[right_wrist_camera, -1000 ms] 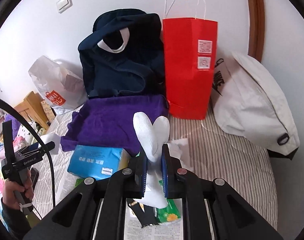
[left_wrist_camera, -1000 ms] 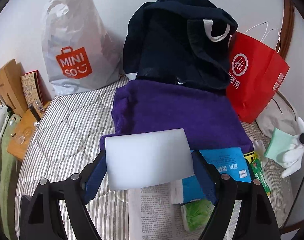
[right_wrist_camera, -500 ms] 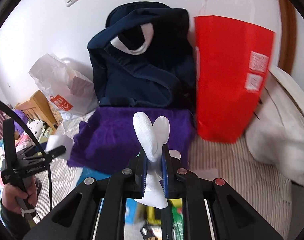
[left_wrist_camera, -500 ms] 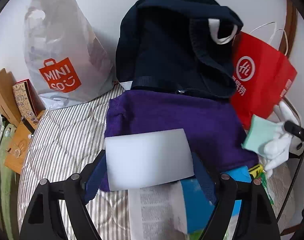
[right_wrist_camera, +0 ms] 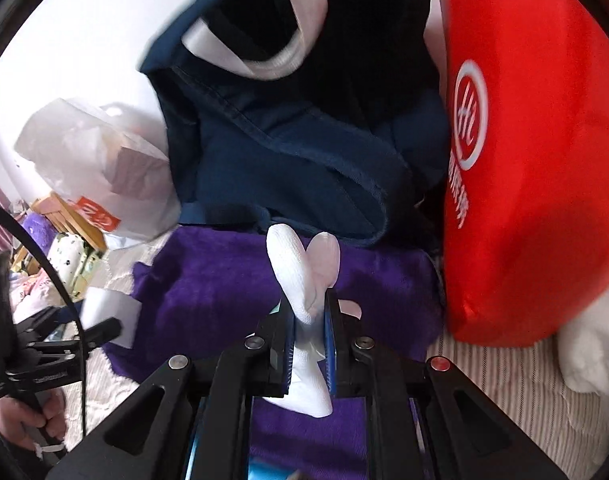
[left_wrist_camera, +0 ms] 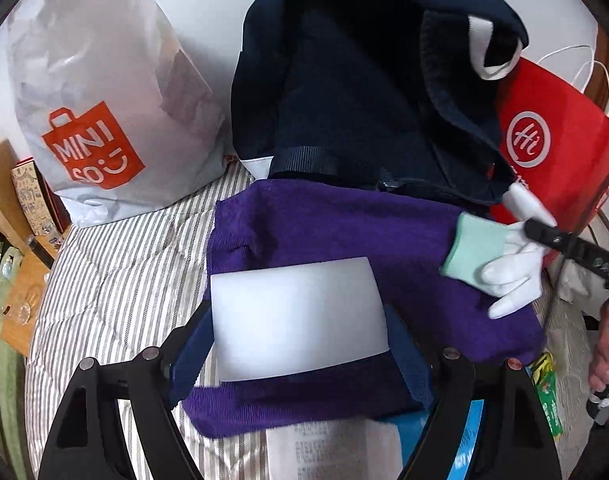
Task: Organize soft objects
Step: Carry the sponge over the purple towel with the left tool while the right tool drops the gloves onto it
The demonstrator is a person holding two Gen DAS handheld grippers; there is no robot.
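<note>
so, left gripper [left_wrist_camera: 300,344] points down at a slant over the bed, jaws spread wide w/ a white foam block [left_wrist_camera: 298,318] clamped between the blue pads, each pad against one end of the block. block hangs above the purple towel [left_wrist_camera: 344,224], not touching it as far as i can tell. from the right wrist view that gripper sits low at the left edge, a bare hand [right_wrist_camera: 32,424] wrapped round its handle, cable looping over it.

right gripper [right_wrist_camera: 308,340] also tilted downward, jaws nearly together, pinching a white glove [right_wrist_camera: 304,288] at its middle; two glove fingers [right_wrist_camera: 288,248] stick up past the tips, the rest droops below the pads. in the left wrist view the glove [left_wrist_camera: 504,264] shows a mint cuff and white fingers, held over the towel's right side by the black finger tip [left_wrist_camera: 544,232]; part of the right hand [left_wrist_camera: 604,356] shows at the frame edge on the handle.

towel lies flat on the striped quilt [left_wrist_camera: 116,264]. behind it a navy bag [left_wrist_camera: 364,92] leans on the wall, mouth open. red paper bag [right_wrist_camera: 536,160] stands just right of the navy one, white plastic bag [left_wrist_camera: 100,92] to the left. right wrist view is a bit blurred.
</note>
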